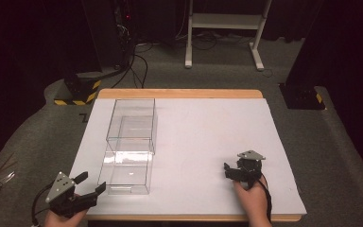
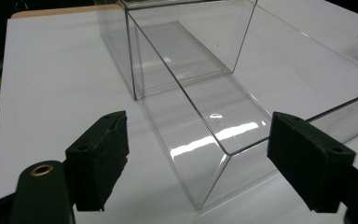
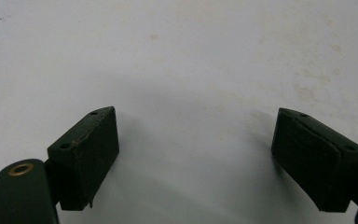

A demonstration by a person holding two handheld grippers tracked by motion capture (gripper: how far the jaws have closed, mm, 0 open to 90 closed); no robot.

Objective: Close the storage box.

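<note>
Two clear boxes are seen left of centre in the high view: the near box (image 1: pixel 126 172) lies open on the white bench (image 1: pixel 203 142), touching the far box (image 1: pixel 132 124) behind it. The left tool (image 1: pixel 90 186), lower left, is spread wide just before the near box's corner, nothing gripped. The right tool (image 1: pixel 227 170), lower right, is held wide over bare bench.

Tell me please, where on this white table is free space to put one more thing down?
The widest bare patch of the white table lies between the clear plastic boxes and the right gripper, running to the far edge. It is crowded at the near left corner, where the open left gripper faces the nearer box.
</note>
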